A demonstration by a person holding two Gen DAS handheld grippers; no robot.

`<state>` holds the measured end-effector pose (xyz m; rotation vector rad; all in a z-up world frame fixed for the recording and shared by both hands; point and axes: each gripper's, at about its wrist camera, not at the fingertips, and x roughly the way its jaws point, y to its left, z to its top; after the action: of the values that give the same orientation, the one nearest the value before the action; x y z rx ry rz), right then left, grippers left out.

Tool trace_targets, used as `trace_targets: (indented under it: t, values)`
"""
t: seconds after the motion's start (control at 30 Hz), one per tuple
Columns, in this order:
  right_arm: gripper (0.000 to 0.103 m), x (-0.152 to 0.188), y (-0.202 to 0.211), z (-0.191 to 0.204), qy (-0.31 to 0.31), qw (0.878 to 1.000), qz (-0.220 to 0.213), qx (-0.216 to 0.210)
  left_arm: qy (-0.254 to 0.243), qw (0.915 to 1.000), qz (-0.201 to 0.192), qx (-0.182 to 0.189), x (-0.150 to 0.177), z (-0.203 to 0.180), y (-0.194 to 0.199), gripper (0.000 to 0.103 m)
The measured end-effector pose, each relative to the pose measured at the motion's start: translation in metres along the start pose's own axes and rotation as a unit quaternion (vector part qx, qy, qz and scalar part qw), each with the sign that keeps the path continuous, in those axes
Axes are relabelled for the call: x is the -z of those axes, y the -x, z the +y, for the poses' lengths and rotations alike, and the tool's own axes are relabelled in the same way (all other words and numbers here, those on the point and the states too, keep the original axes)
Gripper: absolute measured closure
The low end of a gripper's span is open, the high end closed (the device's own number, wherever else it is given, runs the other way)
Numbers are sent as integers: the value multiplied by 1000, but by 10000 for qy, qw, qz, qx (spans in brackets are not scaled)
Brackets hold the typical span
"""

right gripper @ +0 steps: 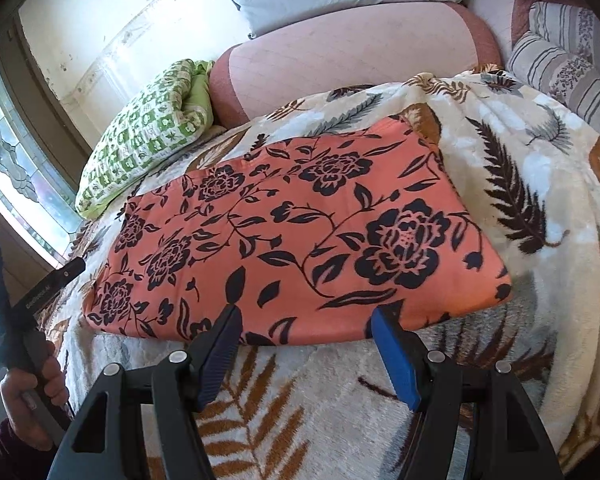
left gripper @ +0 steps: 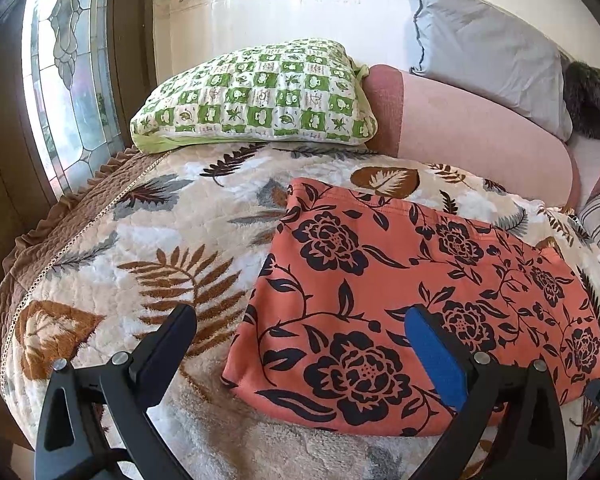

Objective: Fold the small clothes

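A folded coral garment with black floral print (right gripper: 300,240) lies mid-frame on a leaf-patterned plush blanket (right gripper: 540,208); both the left gripper (left gripper: 300,332) and right gripper (right gripper: 304,320) hang wide open, holding nothing. A shallow pinch could drag only the top layer, undoing the fold

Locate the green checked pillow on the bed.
In both views the green checked pillow lies at the bed's far side by the window, left of the pink bolster, behind the orange floral garment.
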<state>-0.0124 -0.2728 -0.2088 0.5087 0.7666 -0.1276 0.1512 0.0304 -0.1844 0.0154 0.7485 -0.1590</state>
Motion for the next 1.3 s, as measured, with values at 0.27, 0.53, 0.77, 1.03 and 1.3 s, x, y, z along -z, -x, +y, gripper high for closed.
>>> trace_targets:
  t: [0.27, 0.53, 0.77, 1.03, 1.3]
  values:
    - [32, -15, -25, 34, 222, 9996, 59, -170, -3, 9999, 128, 50, 1, 1, -6, 0]
    - [32, -21, -87, 69, 507, 9970, 547, 201, -122, 9980, 616, -65, 10, 4, -27, 0]
    - [32, -22, -55, 49, 140, 9989, 438, 34, 321, 9908, 1314, 80, 18, 26, -50, 0]
    - [29, -9, 2, -48, -1071, 9936, 308, -158, 387, 9917, 1194, 280, 27, 36, -20, 0]
    - [27, 7, -15, -90, -2381, 9653, 632, -862, 191, 9936, 1078, 286, 29, 23, -15, 0]
